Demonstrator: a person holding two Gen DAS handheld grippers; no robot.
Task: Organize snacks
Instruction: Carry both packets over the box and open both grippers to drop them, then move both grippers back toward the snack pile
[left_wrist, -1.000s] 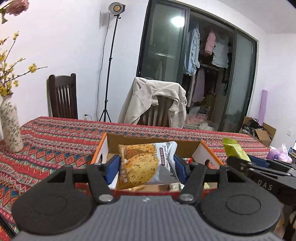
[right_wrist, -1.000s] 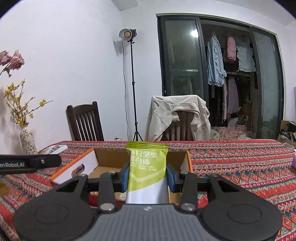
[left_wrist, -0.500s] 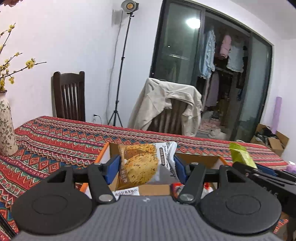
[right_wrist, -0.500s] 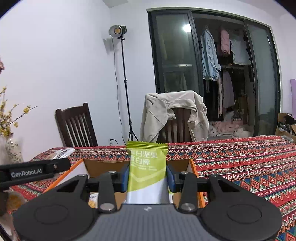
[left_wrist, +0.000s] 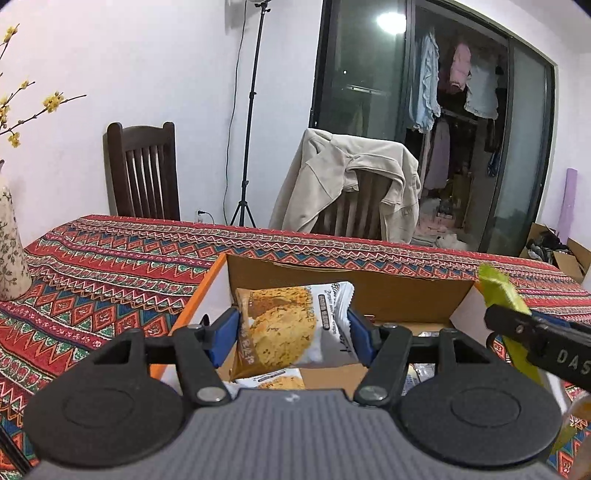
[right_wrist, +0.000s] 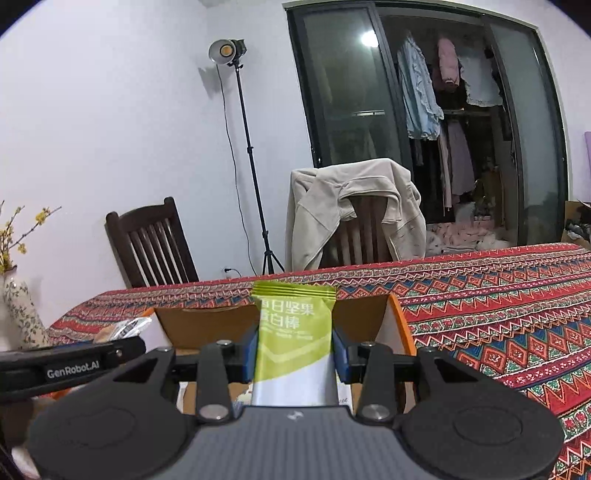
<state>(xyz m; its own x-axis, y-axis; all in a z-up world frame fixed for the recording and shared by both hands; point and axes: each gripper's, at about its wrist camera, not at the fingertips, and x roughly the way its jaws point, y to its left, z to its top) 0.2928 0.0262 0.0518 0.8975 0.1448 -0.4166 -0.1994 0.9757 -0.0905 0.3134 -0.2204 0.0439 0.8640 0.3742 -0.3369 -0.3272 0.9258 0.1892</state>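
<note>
My left gripper (left_wrist: 291, 326) holds a cookie packet (left_wrist: 284, 328) over the open cardboard box (left_wrist: 369, 291). Its jaws are opening, but both blue pads still touch the packet's edges. A second cookie packet (left_wrist: 273, 382) lies in the box below. My right gripper (right_wrist: 295, 345) is shut on a green nut bar (right_wrist: 293, 332), held upright over the box's right half (right_wrist: 207, 325). In the left wrist view the green bar (left_wrist: 498, 291) shows at the right. In the right wrist view the left gripper's finger (right_wrist: 74, 363) and its cookie packet (right_wrist: 125, 328) show at the left.
The box sits on a table with a red patterned cloth (left_wrist: 110, 266). A flowered vase (left_wrist: 11, 251) stands at the left edge. Behind the table are a dark wooden chair (left_wrist: 144, 173), a chair draped with a beige jacket (left_wrist: 351, 184) and a light stand (left_wrist: 251, 110).
Both grippers have moved forward and down over the box with their snacks. The left jaws have widened slightly and the cookie packet has flattened out between them.
</note>
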